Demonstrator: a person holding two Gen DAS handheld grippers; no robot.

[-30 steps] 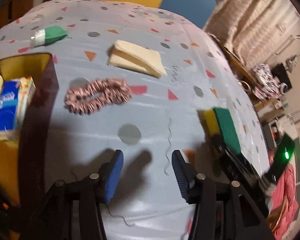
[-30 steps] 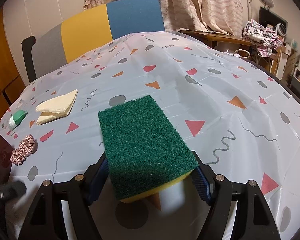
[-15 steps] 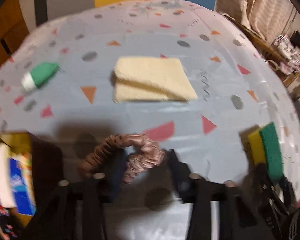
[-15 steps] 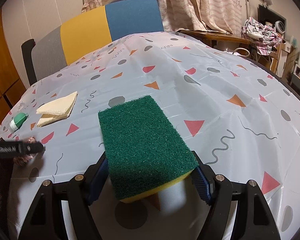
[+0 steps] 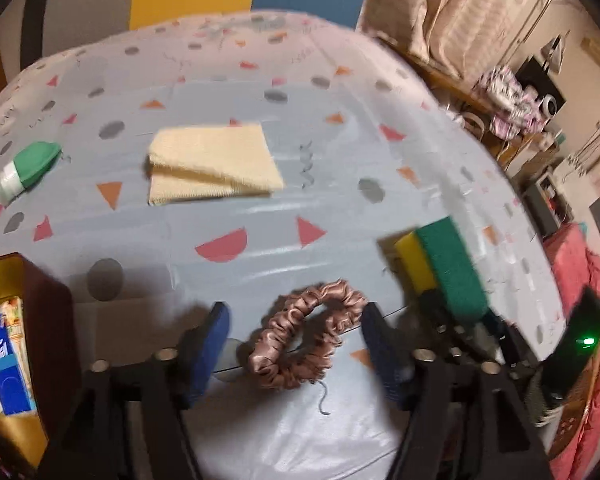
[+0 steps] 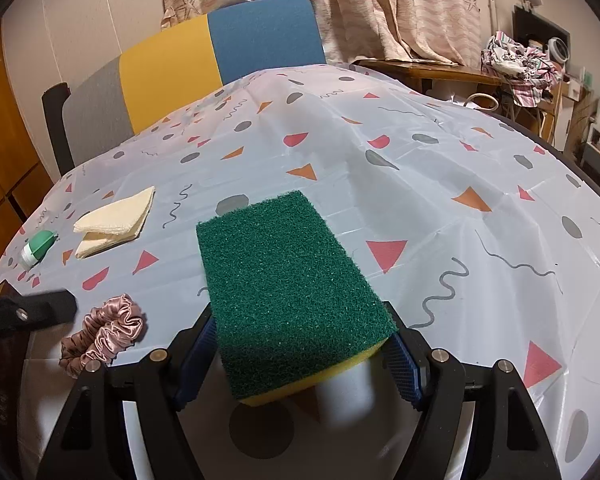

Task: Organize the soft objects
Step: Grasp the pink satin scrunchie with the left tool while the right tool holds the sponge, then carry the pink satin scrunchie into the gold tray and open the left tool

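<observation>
From the left wrist view we see our left claw (image 5: 294, 344) spread wide, its blue pads on either side of the pink scrunchie (image 5: 306, 338), which lies on the worktop (image 5: 228, 280); the right pad seems to touch it, but blur makes that uncertain. Further off lie a folded cream cloth (image 5: 212, 164) and a green tube (image 5: 30, 170). At the left edge a dark box (image 5: 40, 320) is cut off, showing only part of a blue packet (image 5: 4, 364) inside. To the right the sponge (image 5: 446, 266) shows, held by our right claw, whose fingers are mostly hidden beneath it.

From the right wrist view our right claw (image 6: 300, 350) is clenched on the sponge (image 6: 288, 288), green side up, yellow underside barely visible, lifted above the worktop (image 6: 420, 184). The scrunchie (image 6: 104, 332) lies at lower left, with one finger of the left claw (image 6: 40, 310) beside it; the rest is cut off. The cloth (image 6: 114, 222) and tube (image 6: 38, 246) lie beyond.
</observation>
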